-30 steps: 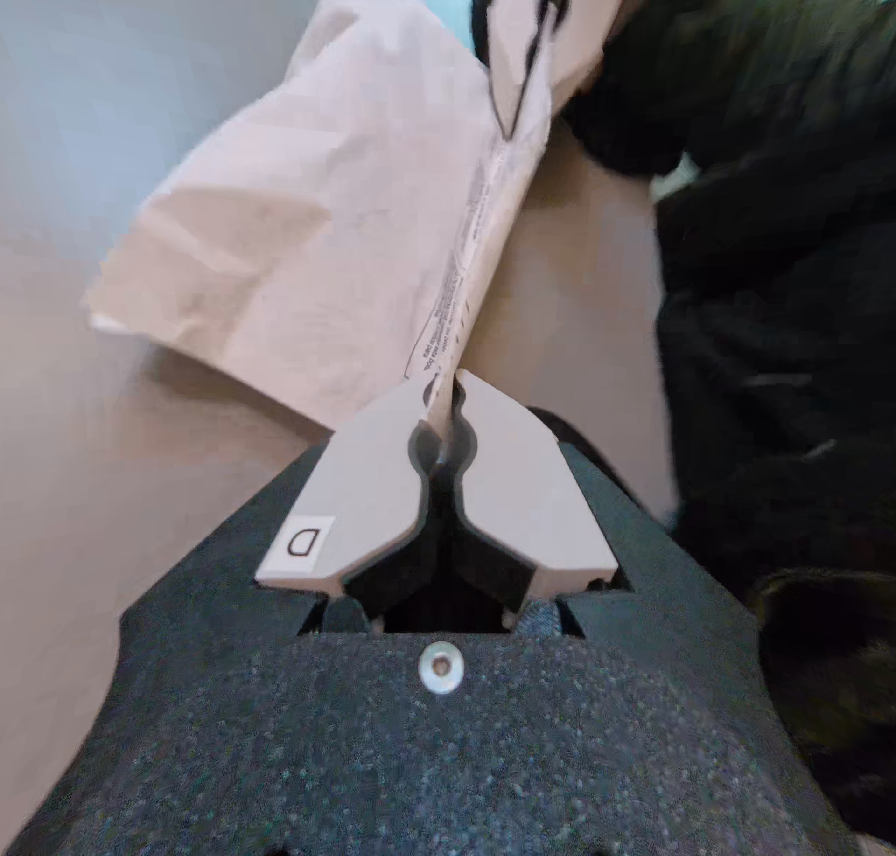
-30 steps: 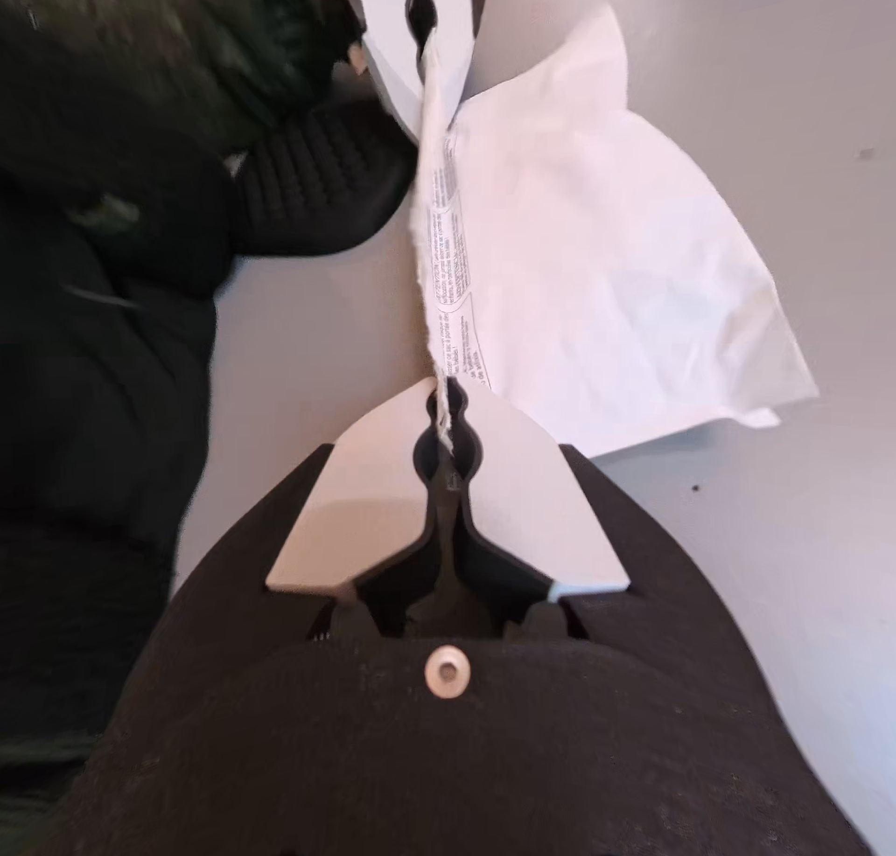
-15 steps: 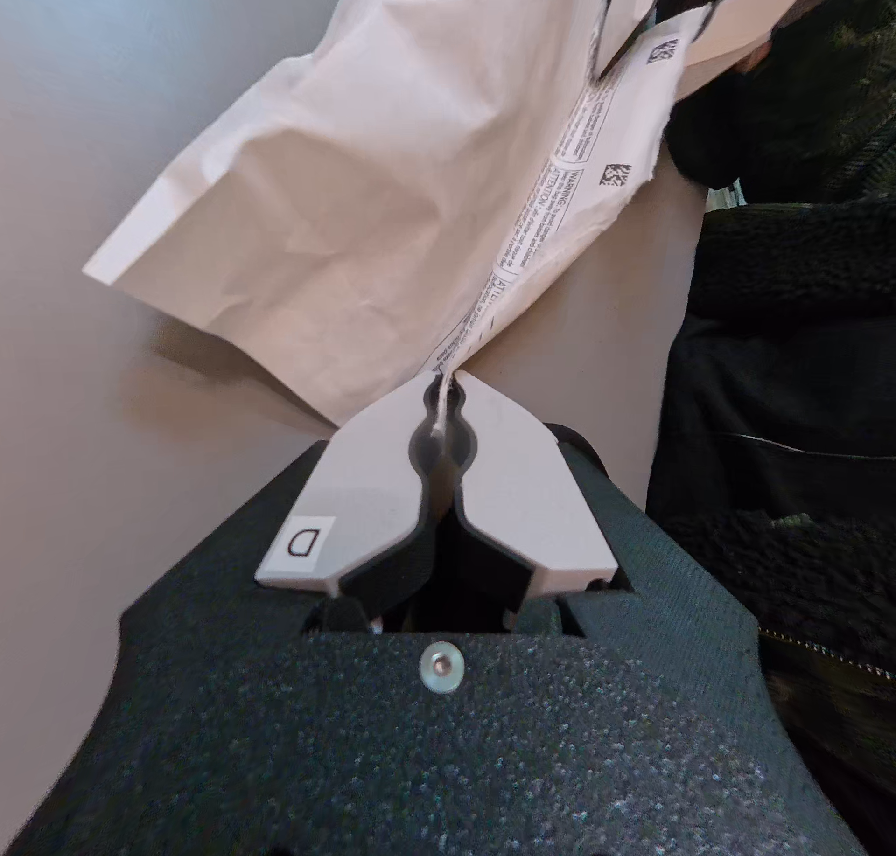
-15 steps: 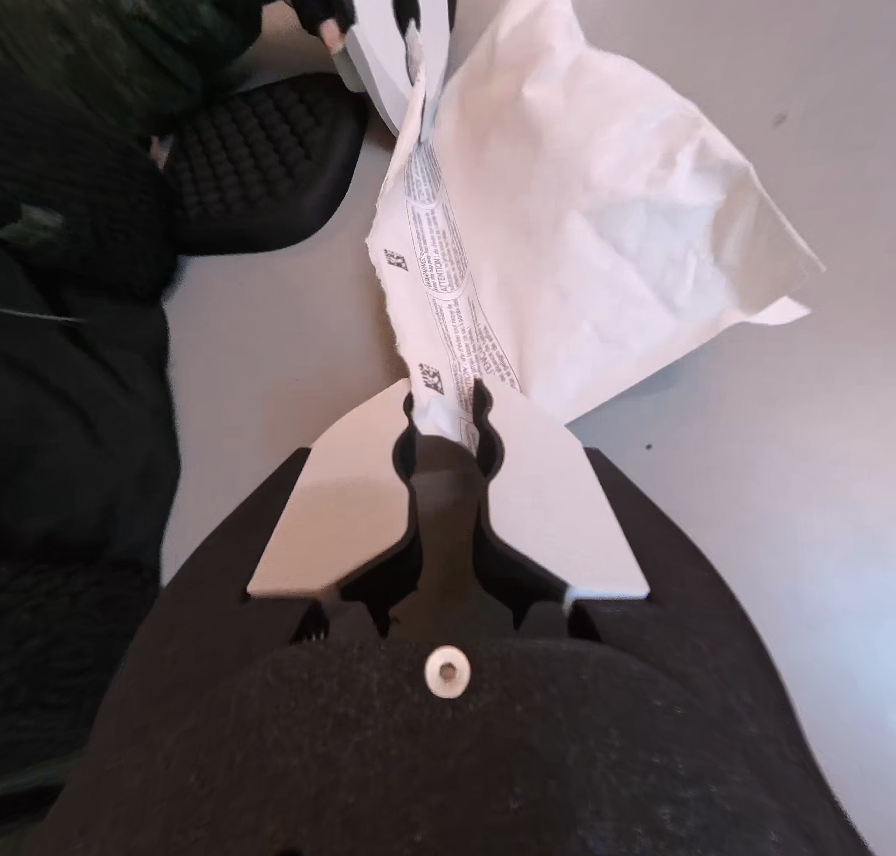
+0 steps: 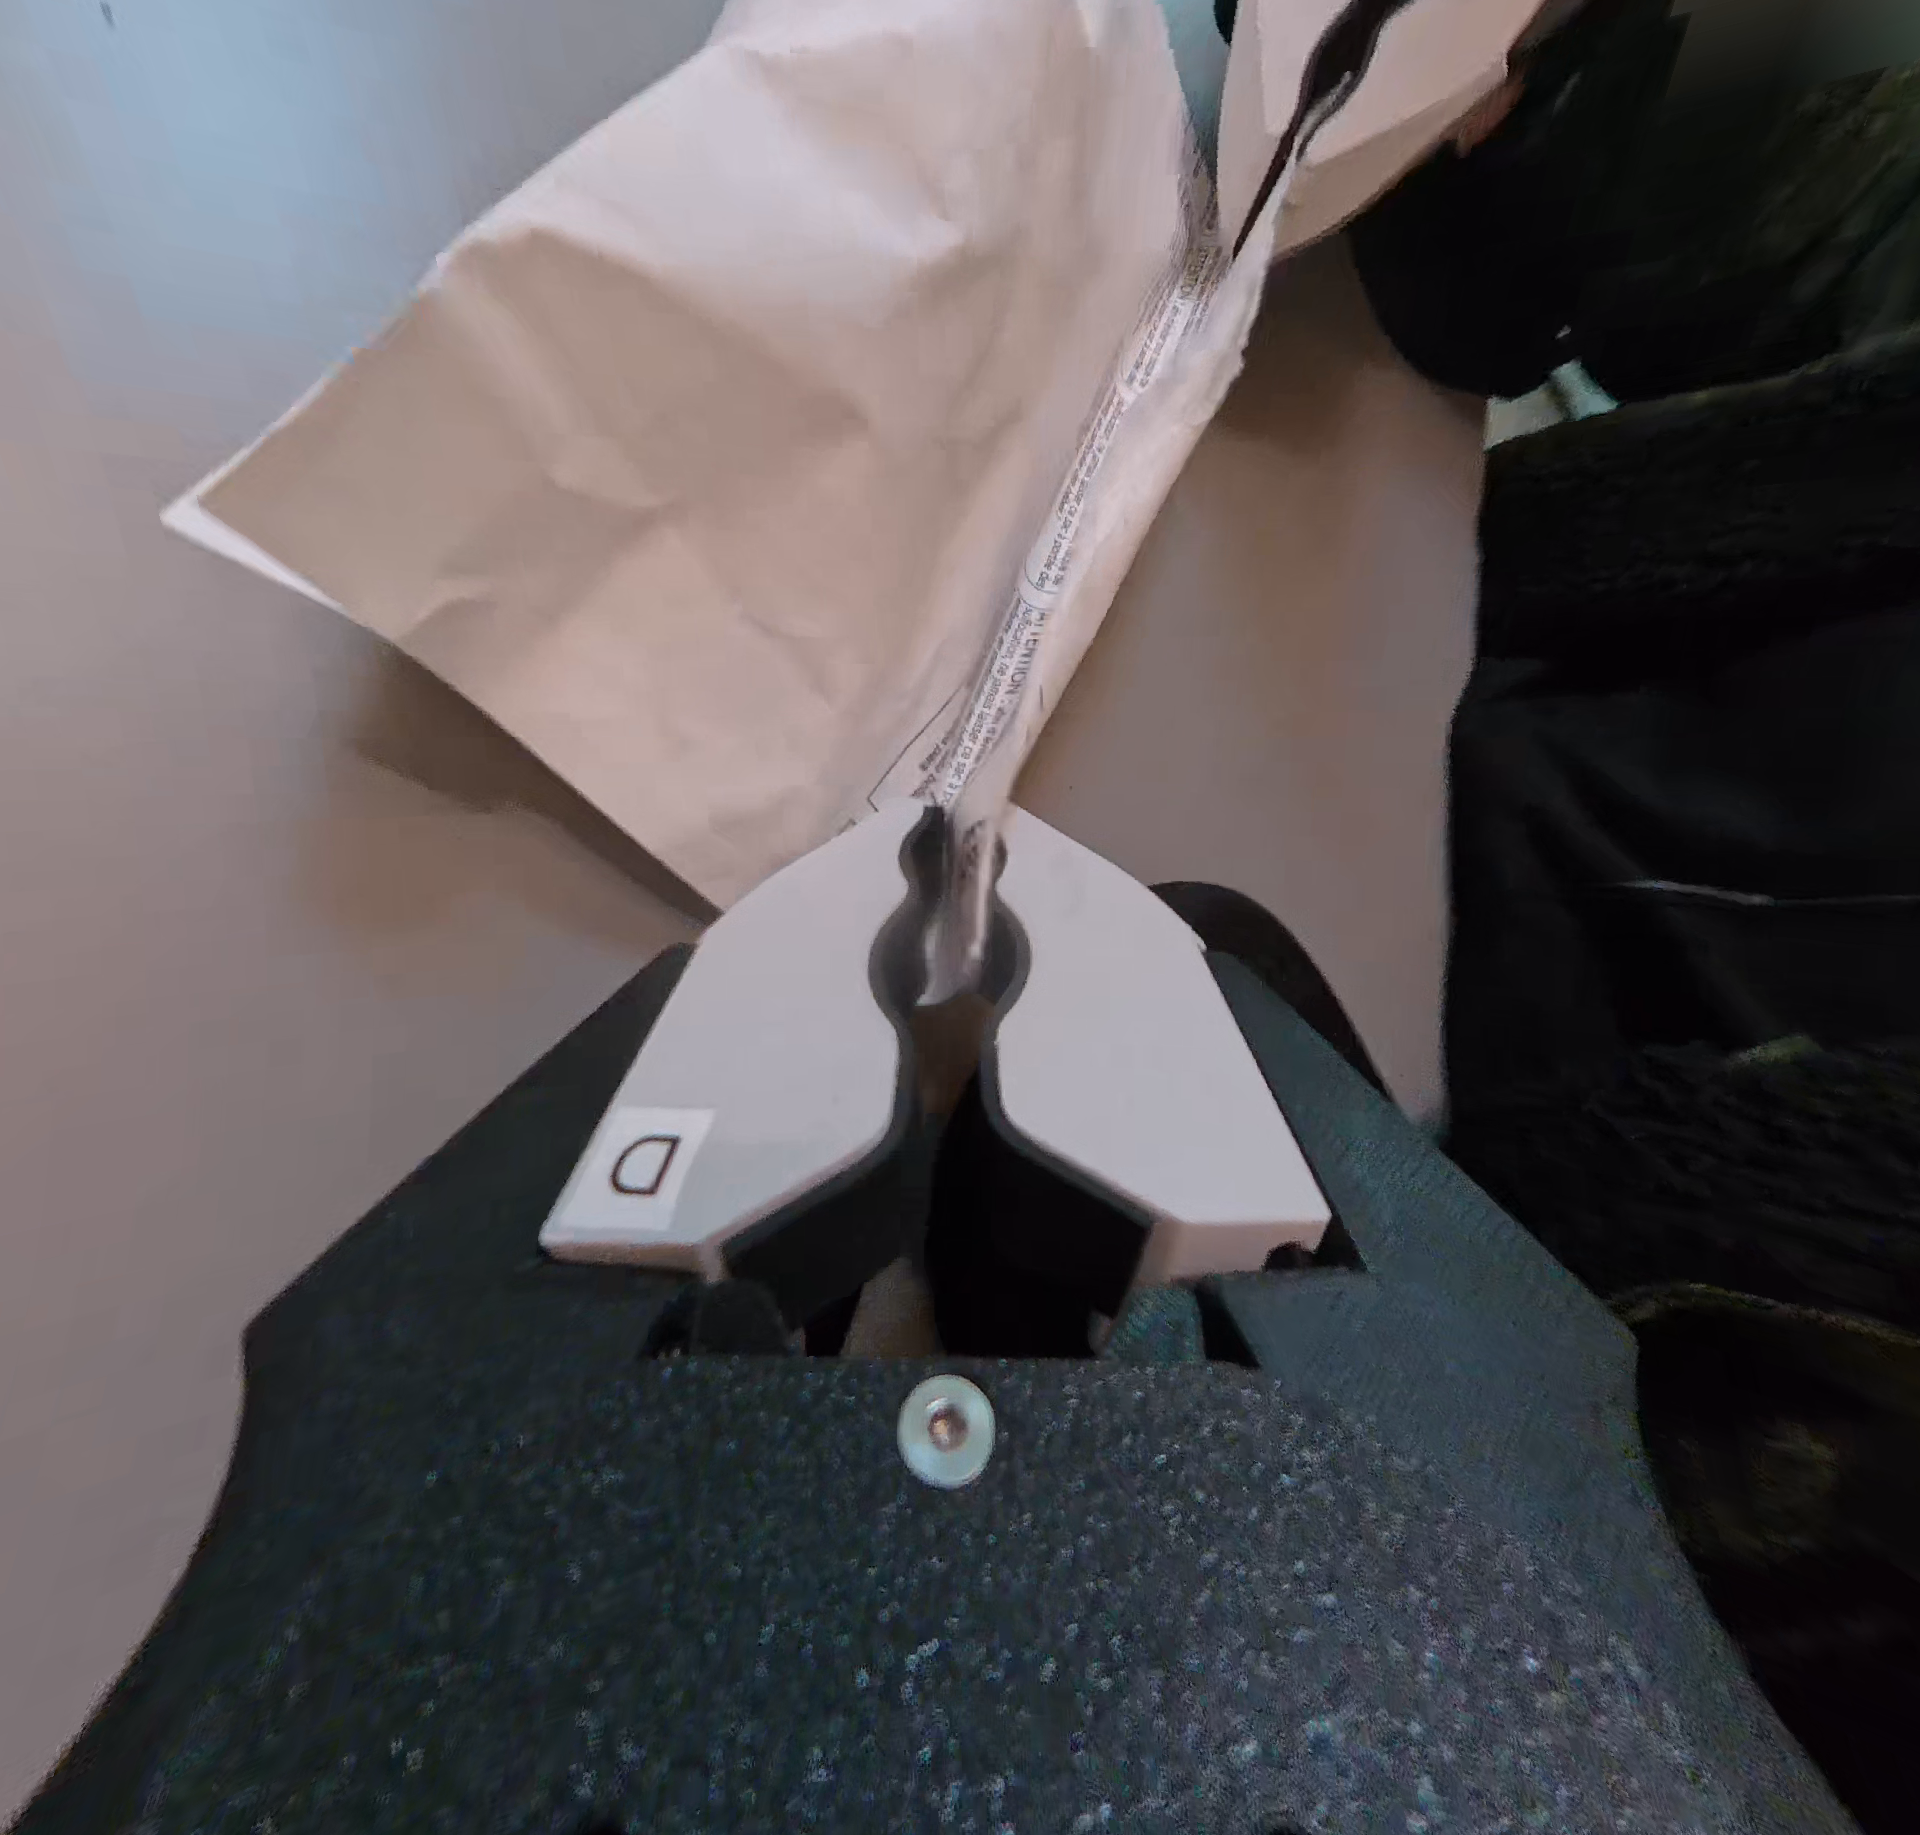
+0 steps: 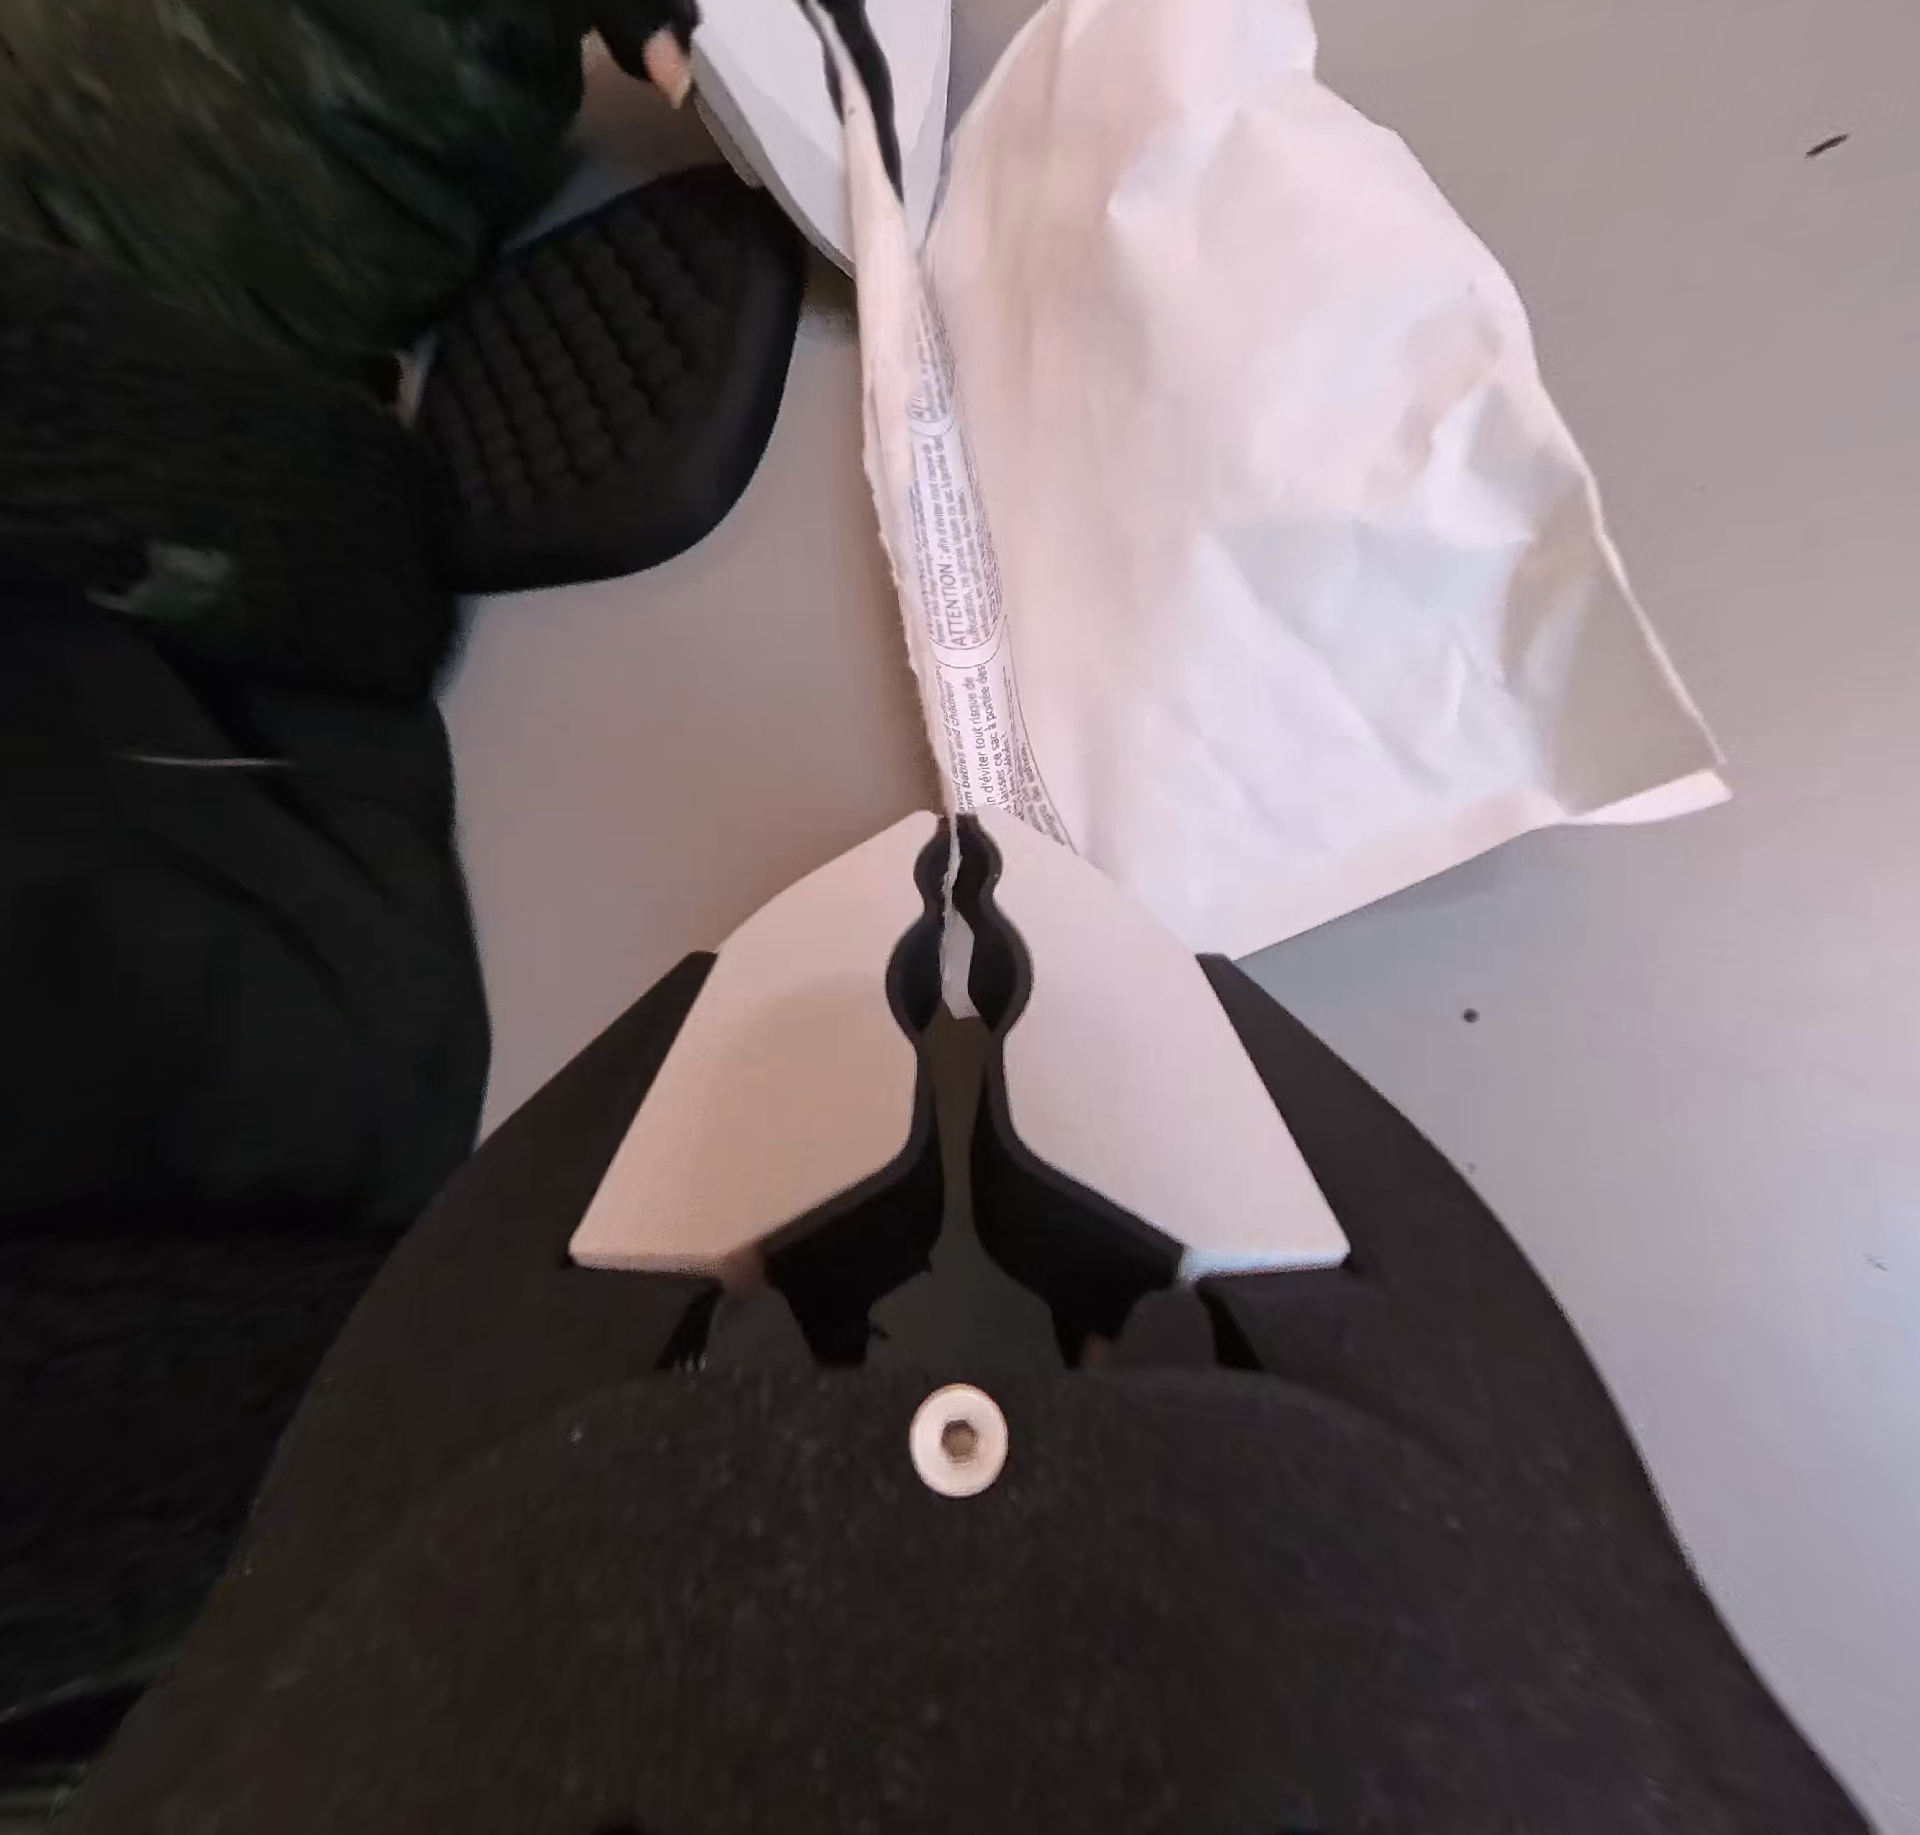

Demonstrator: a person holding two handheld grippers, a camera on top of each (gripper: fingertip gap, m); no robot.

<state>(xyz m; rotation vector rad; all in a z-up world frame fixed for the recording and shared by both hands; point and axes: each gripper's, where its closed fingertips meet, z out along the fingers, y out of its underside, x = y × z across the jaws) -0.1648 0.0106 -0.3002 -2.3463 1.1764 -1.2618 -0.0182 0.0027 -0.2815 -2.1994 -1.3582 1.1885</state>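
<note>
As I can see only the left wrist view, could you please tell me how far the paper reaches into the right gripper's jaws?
Observer: The right gripper is shut on the crumpled white paper bag. The bag's printed edge passes between the jaws and ends in the round recess behind their front.
Operator: Thank you. What is beside the bag on that side?
Observer: A black rounded pad with a bumpy surface shows left of the bag in the right wrist view.
Operator: Is my left gripper visible there too?
Observer: Yes. The left gripper pinches the far end of the same edge, and a fingertip shows at its outer side.
</note>
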